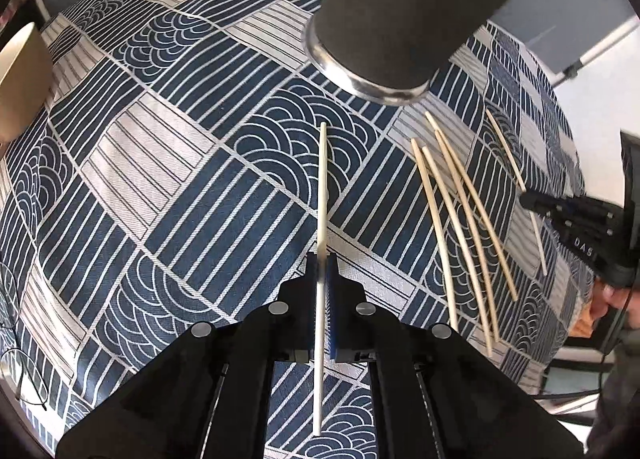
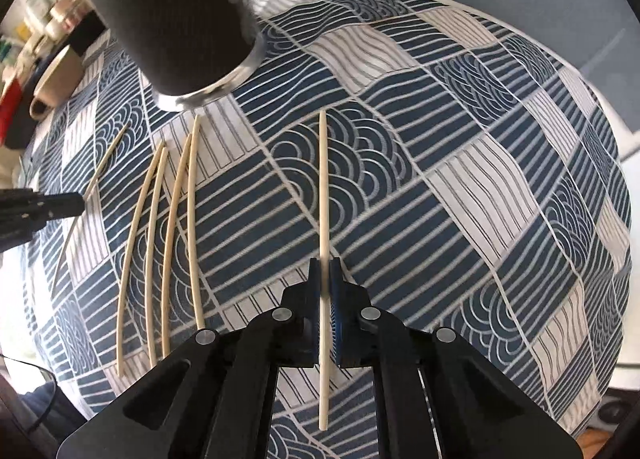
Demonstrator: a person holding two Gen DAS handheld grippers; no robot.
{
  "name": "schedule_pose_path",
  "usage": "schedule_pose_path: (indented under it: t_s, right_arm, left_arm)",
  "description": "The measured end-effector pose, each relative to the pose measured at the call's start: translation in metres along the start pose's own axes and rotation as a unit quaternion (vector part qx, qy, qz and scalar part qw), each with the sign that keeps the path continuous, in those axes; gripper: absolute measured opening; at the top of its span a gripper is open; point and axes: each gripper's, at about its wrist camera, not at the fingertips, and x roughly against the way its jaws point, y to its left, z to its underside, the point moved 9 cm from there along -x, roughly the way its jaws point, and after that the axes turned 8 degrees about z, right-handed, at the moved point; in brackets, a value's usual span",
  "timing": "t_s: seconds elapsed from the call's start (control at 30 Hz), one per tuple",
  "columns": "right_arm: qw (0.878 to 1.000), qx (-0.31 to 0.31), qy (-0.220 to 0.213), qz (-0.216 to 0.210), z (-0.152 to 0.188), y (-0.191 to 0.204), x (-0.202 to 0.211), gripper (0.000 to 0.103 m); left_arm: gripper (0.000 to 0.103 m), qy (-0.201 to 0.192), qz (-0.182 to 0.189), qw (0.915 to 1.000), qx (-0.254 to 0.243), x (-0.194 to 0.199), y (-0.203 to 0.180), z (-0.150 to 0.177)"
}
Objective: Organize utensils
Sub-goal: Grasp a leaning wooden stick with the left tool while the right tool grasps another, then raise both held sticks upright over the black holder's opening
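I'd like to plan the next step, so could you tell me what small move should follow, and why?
Probably lift both chopsticks off the cloth toward the dark holder. Each claw is shut on one: the left claw on a chopstick, the right claw on another. Four more lie between them.

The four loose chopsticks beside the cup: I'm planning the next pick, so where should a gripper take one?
Take an outer chopstick near mid-length, coming from above with fingers straddling it. The four lie flat on the tablecloth, close together, so the outer side gives a finger room.
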Motion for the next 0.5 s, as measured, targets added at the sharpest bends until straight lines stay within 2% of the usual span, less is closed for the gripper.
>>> schedule_pose_path:
  t_s: [0.13,0.27,0.5]
  right_arm:
    - [1.000,-0.016,-0.013,-0.013,0.002,-0.009,0.013,0.004]
    - [0.999,-0.023,-0.047,0.002,-0.009,-0.022,0.031,0.004]
    - [0.994,-0.044,-0.102,-0.017,-0.052,-0.028,0.064,0.004]
  left_arm:
    - [0.004,-0.006,0.002,1.0000,0.004,0.011,0.001,-0.007]
    - [0.004,-0.018,-0.001,0.9997,0.018,0.024,0.004,-0.021]
    - [0.004,-0.056,-0.012,0.9983,0.012,0.059,0.006,-0.061]
